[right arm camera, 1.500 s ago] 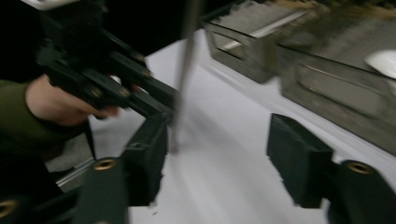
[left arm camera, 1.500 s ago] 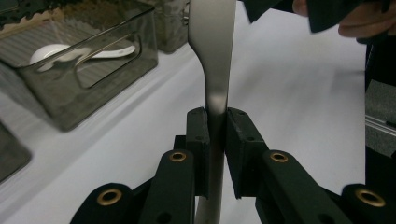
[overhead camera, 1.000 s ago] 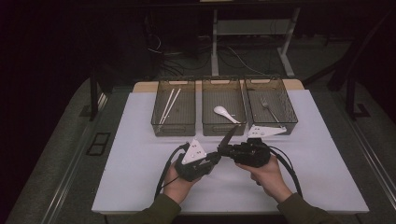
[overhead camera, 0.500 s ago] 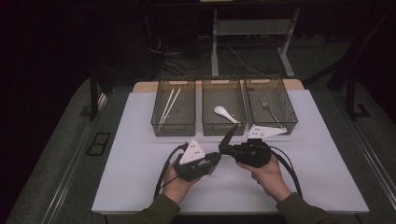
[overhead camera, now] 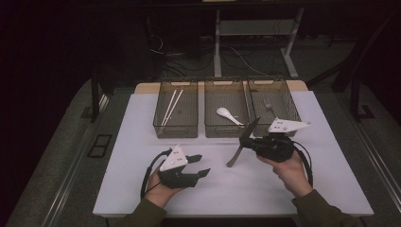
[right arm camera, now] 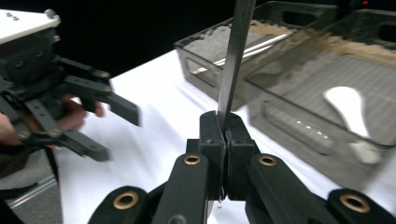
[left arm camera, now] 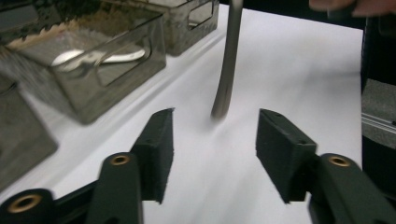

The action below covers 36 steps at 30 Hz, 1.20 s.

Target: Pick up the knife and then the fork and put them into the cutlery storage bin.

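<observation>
Toward five o'clock of the clear plastic spoon bin (overhead camera: 226, 127), the right gripper (overhead camera: 249, 143) pinches a slim grey metal utensil (overhead camera: 242, 143) that could pivot loose; the left gripper (overhead camera: 202, 165), jaws just opened, holds nothing.

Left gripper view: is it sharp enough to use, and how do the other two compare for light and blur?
Left gripper view: metal utensil and bins smeared by motion; pads crisp. Right gripper view: jaws sharp on the utensil, left gripper blurred. High view: white table lit, dim dark surroundings, right gripper readable.
</observation>
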Motion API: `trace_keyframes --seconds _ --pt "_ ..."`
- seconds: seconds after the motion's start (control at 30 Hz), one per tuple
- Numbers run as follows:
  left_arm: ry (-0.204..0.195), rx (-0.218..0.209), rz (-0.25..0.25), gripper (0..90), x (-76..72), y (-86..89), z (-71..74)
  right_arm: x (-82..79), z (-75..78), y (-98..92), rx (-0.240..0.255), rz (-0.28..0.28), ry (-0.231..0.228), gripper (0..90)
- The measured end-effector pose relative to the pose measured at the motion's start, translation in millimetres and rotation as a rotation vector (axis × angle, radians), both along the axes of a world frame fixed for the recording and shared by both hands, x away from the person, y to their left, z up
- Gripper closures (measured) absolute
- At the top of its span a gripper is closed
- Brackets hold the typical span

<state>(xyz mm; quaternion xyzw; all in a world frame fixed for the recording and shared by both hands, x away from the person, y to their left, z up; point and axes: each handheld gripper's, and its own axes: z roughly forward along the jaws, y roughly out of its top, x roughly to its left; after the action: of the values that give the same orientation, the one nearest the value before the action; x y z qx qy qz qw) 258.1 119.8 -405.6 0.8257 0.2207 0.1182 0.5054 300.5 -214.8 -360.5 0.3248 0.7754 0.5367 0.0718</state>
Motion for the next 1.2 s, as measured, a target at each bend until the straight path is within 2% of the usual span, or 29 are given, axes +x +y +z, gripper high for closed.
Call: trace_keyframes --seconds 0.13,0.27,0.37,0.53,0.73,0.83,0.97,1.2 --pt "0.02 0.014 -0.001 35.7 -2.3 14.2 -6.3 6.4 10.1 -21.3 -0.005 -0.057 -0.012 88.2" --pt "0.032 0.031 0.02 32.1 -4.0 24.0 -11.4 12.0 25.0 -45.3 -0.008 -0.114 -0.029 88.3" --pt "0.042 0.024 0.034 27.3 -3.1 28.4 -14.4 16.9 37.2 -61.7 -0.01 -0.152 -0.038 88.2" --pt "0.059 0.009 0.054 14.1 2.5 32.9 -19.6 29.3 58.3 -81.9 -0.04 -0.213 -0.062 88.3" --pt "0.048 0.003 0.069 3.4 11.8 39.6 -22.3 52.5 79.1 -96.2 -0.1 -0.278 -0.082 88.2" --pt "0.043 -0.012 0.081 1.2 12.9 40.2 -20.6 64.6 83.9 -99.8 -0.127 -0.305 -0.077 88.3" --pt "0.041 -0.014 0.065 0.0 10.6 36.4 -19.7 82.2 86.1 -102.3 -0.182 -0.339 -0.061 88.2" --pt "0.047 -0.02 0.06 0.0 8.9 35.3 -18.7 110.4 79.3 -101.8 -0.294 -0.368 -0.008 88.3"
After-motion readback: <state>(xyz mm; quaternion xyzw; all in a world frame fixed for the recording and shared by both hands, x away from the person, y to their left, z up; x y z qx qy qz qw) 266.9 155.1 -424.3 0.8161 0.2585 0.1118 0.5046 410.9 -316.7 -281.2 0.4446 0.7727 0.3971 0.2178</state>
